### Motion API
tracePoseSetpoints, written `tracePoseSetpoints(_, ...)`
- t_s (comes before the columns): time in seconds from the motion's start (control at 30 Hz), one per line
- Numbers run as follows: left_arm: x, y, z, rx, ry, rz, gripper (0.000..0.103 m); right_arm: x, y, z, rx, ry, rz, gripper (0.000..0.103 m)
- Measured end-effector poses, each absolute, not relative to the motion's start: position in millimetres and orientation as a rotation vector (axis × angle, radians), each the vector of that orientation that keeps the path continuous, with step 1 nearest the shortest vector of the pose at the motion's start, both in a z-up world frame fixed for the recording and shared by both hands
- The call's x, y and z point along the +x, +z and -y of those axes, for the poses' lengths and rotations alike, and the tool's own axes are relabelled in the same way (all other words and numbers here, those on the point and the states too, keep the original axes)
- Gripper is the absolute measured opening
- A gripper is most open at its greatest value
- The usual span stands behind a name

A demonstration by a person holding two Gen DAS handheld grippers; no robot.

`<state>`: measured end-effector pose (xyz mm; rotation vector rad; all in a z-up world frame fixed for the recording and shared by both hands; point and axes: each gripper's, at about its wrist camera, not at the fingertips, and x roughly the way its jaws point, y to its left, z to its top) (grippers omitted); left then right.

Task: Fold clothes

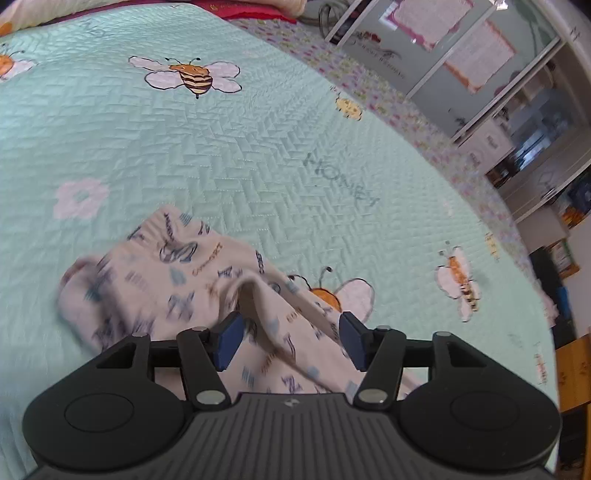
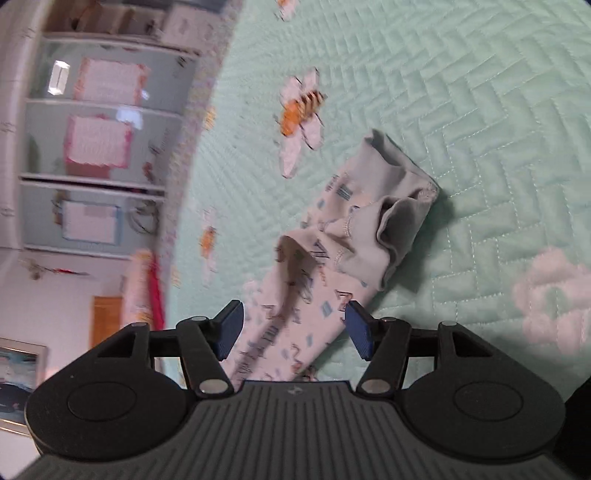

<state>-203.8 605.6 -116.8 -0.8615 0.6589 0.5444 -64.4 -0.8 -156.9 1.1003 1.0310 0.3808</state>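
A small white garment [image 1: 177, 284] printed with blue and orange letters lies crumpled on the mint quilted bedspread [image 1: 221, 147]. In the left wrist view a raised fold of it runs between the blue pads of my left gripper [image 1: 290, 338], whose jaws stand wide apart. In the right wrist view the same garment [image 2: 332, 266] stretches away as a long strip, ending in a grey ribbed cuff [image 2: 399, 206]. My right gripper [image 2: 293, 326] hovers over the strip's near end, jaws wide, holding nothing.
The bedspread carries bee prints [image 1: 194, 75] and white flowers [image 1: 79, 199]. Its floral border [image 1: 406, 107] marks the bed's edge. Beyond it stand a glass-fronted cabinet [image 1: 461, 55] and cluttered shelves [image 1: 546, 140]. Pillows [image 1: 240, 9] lie at the bed's far end.
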Motion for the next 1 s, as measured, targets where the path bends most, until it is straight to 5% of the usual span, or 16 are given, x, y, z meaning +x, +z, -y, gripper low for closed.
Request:
tracePoseSetpoints(0.57,-246,-128,-529,-0.839,0.447,-0.665,0.065,0,-132,-21,0.643,0.255,-0.769,0.059)
tracePoseSetpoints(1.0,-256,-138,-520,-0.866,0.439,-0.674,0.065,-2,-157,-7,0.642,0.138,-0.806,0.054)
